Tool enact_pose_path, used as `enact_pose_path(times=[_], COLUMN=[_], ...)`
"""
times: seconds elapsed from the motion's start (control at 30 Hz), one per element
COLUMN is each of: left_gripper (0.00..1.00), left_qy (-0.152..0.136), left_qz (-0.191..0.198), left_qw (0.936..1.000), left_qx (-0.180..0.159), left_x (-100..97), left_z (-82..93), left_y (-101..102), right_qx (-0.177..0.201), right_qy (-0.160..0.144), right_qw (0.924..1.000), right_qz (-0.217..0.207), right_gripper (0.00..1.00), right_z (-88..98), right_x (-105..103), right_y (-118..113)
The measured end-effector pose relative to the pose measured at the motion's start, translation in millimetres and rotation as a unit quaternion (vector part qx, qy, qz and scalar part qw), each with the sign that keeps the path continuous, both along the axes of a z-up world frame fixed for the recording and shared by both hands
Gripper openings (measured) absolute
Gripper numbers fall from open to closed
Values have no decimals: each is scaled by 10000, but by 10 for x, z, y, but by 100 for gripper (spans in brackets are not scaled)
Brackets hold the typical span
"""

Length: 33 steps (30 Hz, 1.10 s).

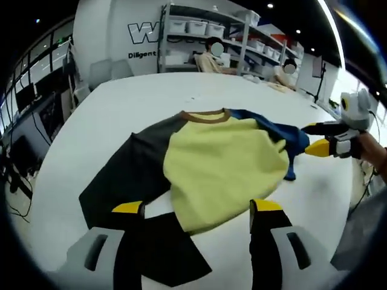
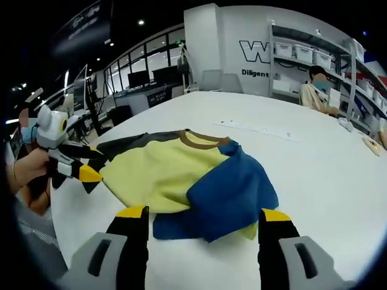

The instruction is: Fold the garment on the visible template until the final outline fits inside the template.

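A shirt with a yellow body (image 1: 224, 166), a brown collar (image 1: 205, 116), a dark grey sleeve (image 1: 130, 166) and a blue sleeve (image 1: 281, 136) lies flat on the white table (image 1: 121, 103). In the right gripper view the blue sleeve (image 2: 233, 190) is folded over the yellow body (image 2: 151, 169). My left gripper (image 1: 197, 208) is open, its jaws wide apart on either side of the shirt's near hem. A black flat piece (image 1: 166, 254) lies under that hem. My right gripper (image 2: 204, 214) is open around the blue fold's near edge. It also shows beside the blue sleeve (image 1: 317, 139).
The white table (image 2: 314, 163) stretches far behind the shirt. Two people sit at its far side (image 1: 211, 57) before shelves of white bins (image 1: 199, 27). A hand holds the left gripper (image 2: 69, 163) at the table's edge. A thin strip (image 2: 257, 128) lies beyond the collar.
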State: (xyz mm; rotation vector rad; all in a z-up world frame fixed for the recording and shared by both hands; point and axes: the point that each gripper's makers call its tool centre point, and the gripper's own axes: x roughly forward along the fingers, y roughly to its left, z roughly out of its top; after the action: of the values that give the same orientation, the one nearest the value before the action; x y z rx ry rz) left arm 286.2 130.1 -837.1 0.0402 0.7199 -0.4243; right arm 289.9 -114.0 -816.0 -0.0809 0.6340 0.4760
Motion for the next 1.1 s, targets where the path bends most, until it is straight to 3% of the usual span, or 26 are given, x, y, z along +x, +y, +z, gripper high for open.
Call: enact_pose_path(times=[0.23,0.33,0.53,0.7,0.8,0.87,0.97,1.1], left_gripper=[55,46,43,34,24,12,7,2], left_qy=[164,56,-8,-78,-128,-204,-256,-295], left_qz=[-59,-66,-65,-123,-174,-276,-264,-304], left_qw=[9998,9998,9998,9995,9995,9992,9990,9986], left_qx=[109,180,161,273,251,219,250,315], left_x=[-60,-41,-17,-12,-2,11,24,30], left_z=[-172,-202,-195,-193,-177,-147,-121,-112], left_y=[-8,17,30,27,7,-29,-33,-41], right_qx=[-116,-87,-40,-160,-509,-571,-571,-622], right_qy=[235,301,459,397,203,124,42,-79], right_qw=[9995,9994,9986,9986,9982,9979,9979,9977], right_qz=[-168,-134,-273,-307,-236,-295,-293,-253], right_gripper=[51,45,37,31,20,10,0,0], right_z=[-195,-242,-292,-315,-311,-279,-212,-127], right_x=[-116,-119,-149,-136,-82,-62,-66,-65], right_y=[-33,-40,-79,-87,-129,-160,-179,-195])
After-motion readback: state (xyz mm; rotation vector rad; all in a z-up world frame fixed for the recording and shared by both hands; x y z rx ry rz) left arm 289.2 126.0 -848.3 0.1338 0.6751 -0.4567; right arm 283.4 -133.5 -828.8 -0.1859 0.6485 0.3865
